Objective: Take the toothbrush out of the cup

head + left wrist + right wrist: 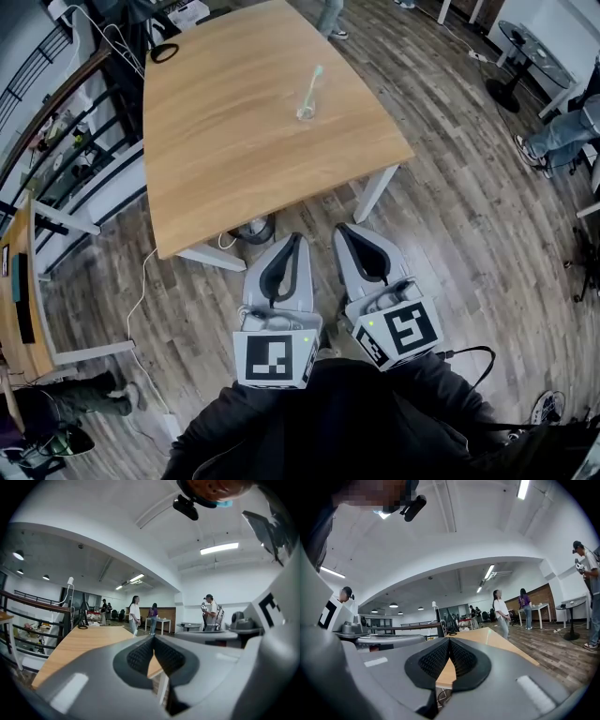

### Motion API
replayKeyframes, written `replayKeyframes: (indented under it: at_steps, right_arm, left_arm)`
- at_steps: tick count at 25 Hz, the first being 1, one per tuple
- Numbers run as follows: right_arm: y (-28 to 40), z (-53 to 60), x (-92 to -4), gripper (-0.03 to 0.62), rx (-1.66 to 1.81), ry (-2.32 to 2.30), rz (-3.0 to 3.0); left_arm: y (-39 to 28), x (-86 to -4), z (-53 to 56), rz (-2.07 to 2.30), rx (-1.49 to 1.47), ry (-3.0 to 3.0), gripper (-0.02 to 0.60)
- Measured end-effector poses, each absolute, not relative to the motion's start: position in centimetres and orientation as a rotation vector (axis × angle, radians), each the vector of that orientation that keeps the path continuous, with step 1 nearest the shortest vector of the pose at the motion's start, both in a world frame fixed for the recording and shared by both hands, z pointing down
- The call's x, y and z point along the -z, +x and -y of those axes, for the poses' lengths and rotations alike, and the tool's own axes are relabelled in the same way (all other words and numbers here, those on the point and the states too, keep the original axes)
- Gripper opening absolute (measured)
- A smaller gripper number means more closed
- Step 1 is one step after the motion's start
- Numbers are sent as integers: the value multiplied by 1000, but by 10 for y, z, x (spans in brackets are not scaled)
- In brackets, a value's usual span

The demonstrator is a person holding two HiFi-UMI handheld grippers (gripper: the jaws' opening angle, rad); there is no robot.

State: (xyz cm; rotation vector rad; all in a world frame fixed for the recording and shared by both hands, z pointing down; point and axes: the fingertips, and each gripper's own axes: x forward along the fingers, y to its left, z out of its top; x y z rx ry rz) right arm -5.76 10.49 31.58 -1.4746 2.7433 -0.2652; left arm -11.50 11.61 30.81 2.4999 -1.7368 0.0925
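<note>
On the table (216,159), past its middle and toward the right edge, I see the cup (306,113) w/ the toothbrush (315,82) standing in it, head end poking out above the rim. Nothing else is close to it. A black cable loop (165,52) lies at the far-left corner, well apart from the cup.

Both grippers are held low, near my operator's body, over the wood floor (469,244) and short of the table's near edge. Neither touches the table or the cup.

L gripper (298,237): its own view shows the pads (140,656) meeting at the tips, so the claw is closed w/ nothing between. I only see the tabletop edge (84,644) through the gap lower down.

R gripper (341,228): same story. Pads (436,658) are together at the tips, nothing caught, w/ the table (497,637) running away beyond them.

The two sit side by side, tips pointing at the table and slightly toward each other, w/ marker cubes (274,359) nearest the body.

A white cord (141,281) trails on the floor left of the grippers. Bg of both gripper views: several people (135,613) standing far off past the table, plus a railing (28,620) at left. I can't pick out the cup w/ certainty in either gripper view.
</note>
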Motion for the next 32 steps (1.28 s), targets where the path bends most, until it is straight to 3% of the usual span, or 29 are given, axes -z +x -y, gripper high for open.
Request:
replayKeyframes:
  at_steps: [17, 32]
  right_arm:
    - [22, -42, -287, 0, 248, -1452, -2629]
    - [49, -4, -301, 0, 317, -1327, -2665]
  left_arm:
    - [-31, -279, -59, 1747, -175, 2632, 8]
    - [0, -286, -21, 1838, -255, 2572, 8]
